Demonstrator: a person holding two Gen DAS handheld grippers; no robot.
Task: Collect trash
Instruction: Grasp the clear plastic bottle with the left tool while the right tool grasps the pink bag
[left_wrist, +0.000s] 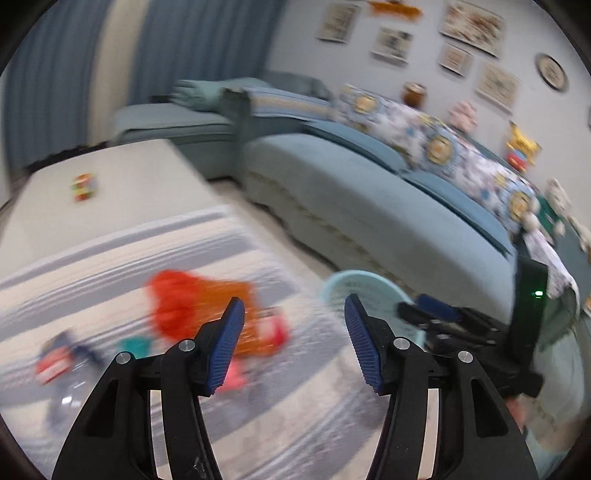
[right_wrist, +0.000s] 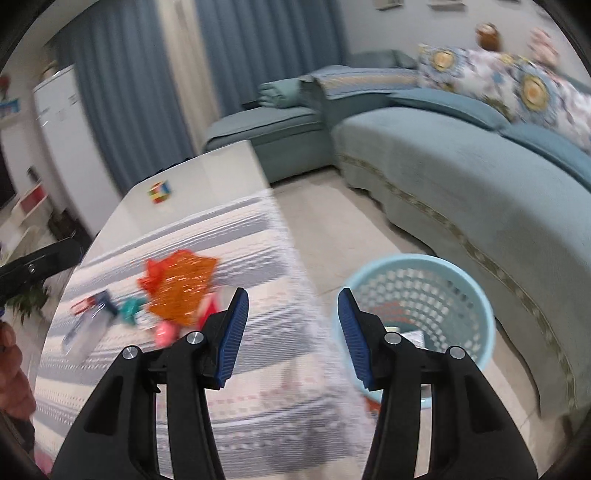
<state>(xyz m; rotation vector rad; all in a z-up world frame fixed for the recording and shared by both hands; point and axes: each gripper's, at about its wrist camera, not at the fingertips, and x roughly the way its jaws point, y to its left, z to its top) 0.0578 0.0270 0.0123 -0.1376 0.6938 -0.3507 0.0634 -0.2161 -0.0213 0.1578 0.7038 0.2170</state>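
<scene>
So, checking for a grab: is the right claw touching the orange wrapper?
Apart. The right wrist view shows the open claw empty, the wrapper lying beyond it.

The right gripper (right_wrist: 293, 332) hangs above the near right edge of the table (right_wrist: 207, 173), its blue pads apart with nothing between them; a striped cloth (right_wrist: 236, 236) covers the table's near part; on it, toward the left edge, lie a crumpled orange wrapper (right_wrist: 181, 288), a teal scrap (right_wrist: 130, 308), a pink scrap (right_wrist: 165, 332) and a clear bottle (right_wrist: 83, 328); a colour cube (right_wrist: 160, 192) sits on the bare far part; a light blue basket (right_wrist: 424, 291) stands on the floor between table and sofa (right_wrist: 461, 184)
</scene>
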